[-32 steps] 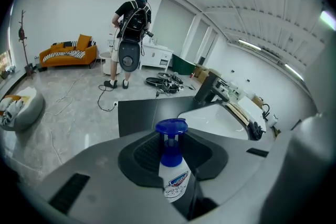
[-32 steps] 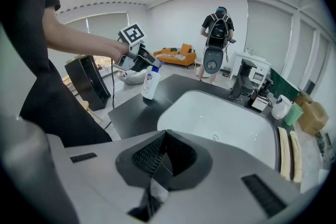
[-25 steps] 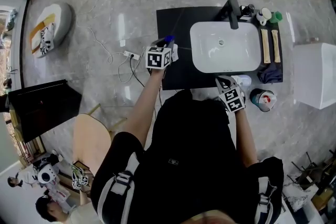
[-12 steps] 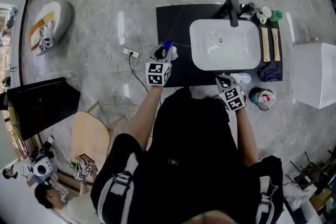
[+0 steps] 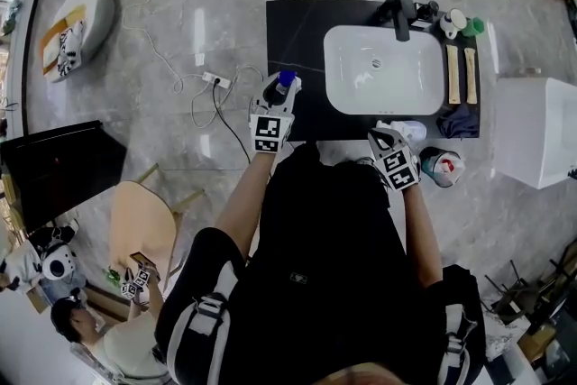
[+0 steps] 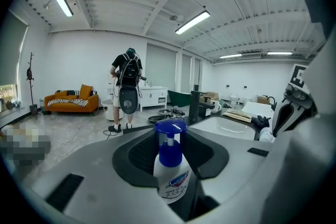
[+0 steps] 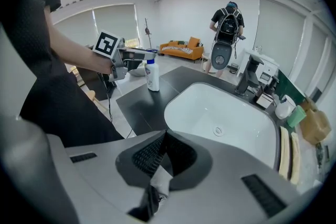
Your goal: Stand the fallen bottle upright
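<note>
**Q:** Which step of the task does the figure show?

**A:** By appearance, the close of the righting step. The bottle (image 6: pixel 171 178), white with a blue pump top, stands upright at the left edge of the dark surface (image 5: pixel 302 22), well apart from the sink (image 5: pixel 383 81). The left tongs (image 5: pixel 276 100) pinch it by the body and point nearly level. In the right gripper view its base seems to rest on the surface, though contact cannot be confirmed.

**Q:** And the other hand?

**A:** The right tongs (image 7: pixel 159 178) are pressed together over the front edge of the surface, beside the sink. They appear to take no part in this step.

**Q:** What does the next move call for?

**A:** Probably a release. First make sure the base sits flat, then spread the left tongs just enough to clear the body. Last, draw them back level, away from the bottle, without brushing the pump top. A tilted base or a dragging pad could tip it again.
</note>
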A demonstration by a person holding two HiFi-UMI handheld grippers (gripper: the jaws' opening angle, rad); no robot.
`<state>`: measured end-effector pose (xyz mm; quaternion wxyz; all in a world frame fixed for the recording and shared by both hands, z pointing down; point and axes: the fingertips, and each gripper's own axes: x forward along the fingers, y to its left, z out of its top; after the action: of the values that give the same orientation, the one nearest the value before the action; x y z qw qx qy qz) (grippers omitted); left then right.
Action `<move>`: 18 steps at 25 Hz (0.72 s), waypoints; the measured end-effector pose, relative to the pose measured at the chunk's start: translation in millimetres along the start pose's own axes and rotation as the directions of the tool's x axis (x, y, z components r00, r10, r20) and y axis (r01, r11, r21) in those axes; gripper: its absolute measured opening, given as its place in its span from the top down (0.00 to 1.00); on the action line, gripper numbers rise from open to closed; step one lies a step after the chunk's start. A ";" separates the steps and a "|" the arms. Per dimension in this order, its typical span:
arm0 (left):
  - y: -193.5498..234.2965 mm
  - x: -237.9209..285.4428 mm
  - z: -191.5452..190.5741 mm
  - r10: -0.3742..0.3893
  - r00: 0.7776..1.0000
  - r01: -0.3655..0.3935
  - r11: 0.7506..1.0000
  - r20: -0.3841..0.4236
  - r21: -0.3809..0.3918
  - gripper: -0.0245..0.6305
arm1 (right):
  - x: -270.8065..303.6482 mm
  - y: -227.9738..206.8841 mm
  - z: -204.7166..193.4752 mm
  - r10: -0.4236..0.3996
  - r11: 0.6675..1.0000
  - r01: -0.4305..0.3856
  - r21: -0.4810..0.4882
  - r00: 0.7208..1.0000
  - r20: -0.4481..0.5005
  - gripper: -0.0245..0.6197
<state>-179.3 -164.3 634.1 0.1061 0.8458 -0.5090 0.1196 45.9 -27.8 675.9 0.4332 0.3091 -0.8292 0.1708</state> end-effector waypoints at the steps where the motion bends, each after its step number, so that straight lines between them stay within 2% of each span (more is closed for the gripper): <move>1: -0.9 -1.2 -0.6 -0.003 1.000 0.003 1.000 0.001 0.005 0.79 | 0.7 0.7 -1.4 0.001 1.000 -0.001 -0.002 1.000 -0.003 0.87; 13: -5.6 -9.2 -6.9 -0.043 0.999 0.043 0.999 0.008 0.005 0.72 | 8.8 10.0 -4.6 0.015 1.000 -0.016 -0.023 1.000 -0.003 0.87; 16: -5.7 -8.3 -9.1 -0.062 0.998 0.062 0.998 -0.001 0.009 0.62 | 4.9 11.1 0.6 0.011 1.000 -0.011 -0.014 1.000 -0.008 0.87; 18: -10.2 -7.9 -14.5 -0.081 0.996 0.082 0.996 -0.032 0.043 0.60 | 4.8 11.1 0.0 0.009 1.000 -0.010 -0.010 1.000 -0.007 0.87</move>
<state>-175.3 -148.7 644.8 0.0997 0.8662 -0.4695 0.1392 36.5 -21.2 679.7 0.4367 0.3025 -0.8300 0.1698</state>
